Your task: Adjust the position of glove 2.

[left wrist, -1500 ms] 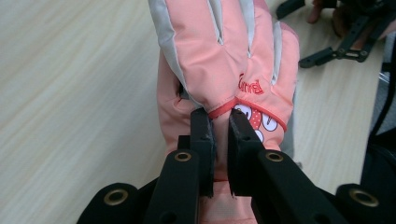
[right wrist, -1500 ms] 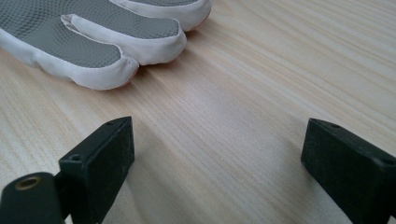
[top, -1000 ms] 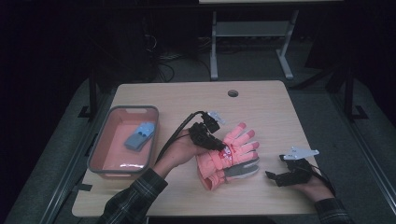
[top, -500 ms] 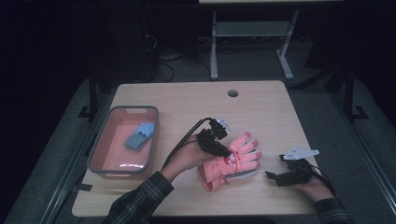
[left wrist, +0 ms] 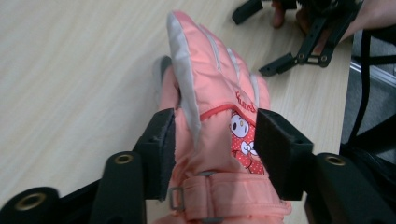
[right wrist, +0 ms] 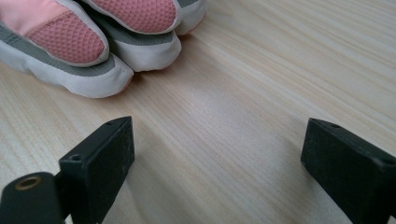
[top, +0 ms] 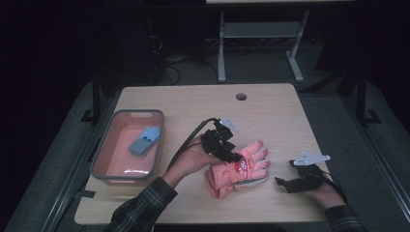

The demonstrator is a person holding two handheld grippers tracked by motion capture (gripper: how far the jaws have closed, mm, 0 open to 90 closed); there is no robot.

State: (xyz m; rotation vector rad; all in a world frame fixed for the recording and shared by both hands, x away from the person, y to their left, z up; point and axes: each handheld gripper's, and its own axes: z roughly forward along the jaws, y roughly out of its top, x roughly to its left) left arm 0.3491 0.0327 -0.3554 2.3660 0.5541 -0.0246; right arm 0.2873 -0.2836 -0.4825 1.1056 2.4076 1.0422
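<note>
Jaws on the left gripper (left wrist: 212, 140) have just been opening, and the pink glove (top: 236, 169) between them is let go. It lies on the worktop (top: 270, 106), so this step looks done. Nearby, the right gripper (right wrist: 219, 158) rests with wide, empty jaws.

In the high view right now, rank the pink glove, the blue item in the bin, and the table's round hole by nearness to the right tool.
1. Pink glove, just left of the right tool.
2. Round hole, up at the far edge.
3. Blue item, far left, inside the bin.
</note>
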